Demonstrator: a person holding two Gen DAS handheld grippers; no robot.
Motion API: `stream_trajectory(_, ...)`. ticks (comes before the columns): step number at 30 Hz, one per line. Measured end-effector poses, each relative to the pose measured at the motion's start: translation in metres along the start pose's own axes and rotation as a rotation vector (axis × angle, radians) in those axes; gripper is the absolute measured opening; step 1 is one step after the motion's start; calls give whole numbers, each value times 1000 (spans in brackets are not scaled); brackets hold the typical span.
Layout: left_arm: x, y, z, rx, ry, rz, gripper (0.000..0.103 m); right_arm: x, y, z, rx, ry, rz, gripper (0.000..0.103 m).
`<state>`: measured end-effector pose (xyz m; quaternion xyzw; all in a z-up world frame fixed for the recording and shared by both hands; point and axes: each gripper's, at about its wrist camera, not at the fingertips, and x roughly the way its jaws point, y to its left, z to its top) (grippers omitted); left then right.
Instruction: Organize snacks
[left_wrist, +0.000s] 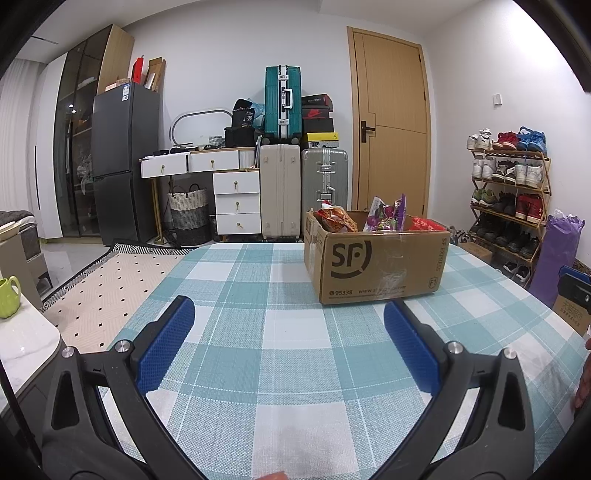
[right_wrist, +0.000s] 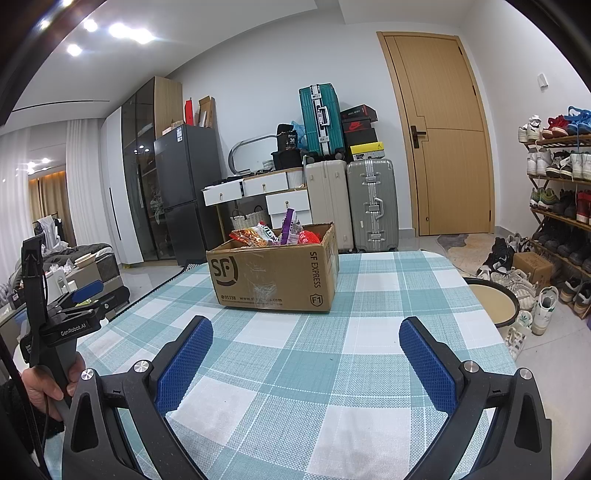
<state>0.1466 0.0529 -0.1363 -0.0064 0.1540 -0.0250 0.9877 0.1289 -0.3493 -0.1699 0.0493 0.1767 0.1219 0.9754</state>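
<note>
Both your hand-held grippers, left (left_wrist: 289, 317) and right (right_wrist: 306, 338), hover spread and empty over the checked tabletop (left_wrist: 258, 350); snack packets (left_wrist: 384, 218) stand gathered in the cardboard box (left_wrist: 376, 266) at twelve o'clock, seemingly corralled for tidiness.

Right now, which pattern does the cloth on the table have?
The tablecloth has a teal and white check pattern, clearest in the right wrist view.

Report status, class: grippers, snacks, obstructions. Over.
Left gripper open, empty; right gripper open, empty. Snacks sit in the box on the table. Path to box clear.
</note>
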Motion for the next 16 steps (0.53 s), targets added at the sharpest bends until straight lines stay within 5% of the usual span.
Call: stream_trajectory(16,-1,-1,-1,-1,-4,5,102,1,0,0,0,0,0,103)
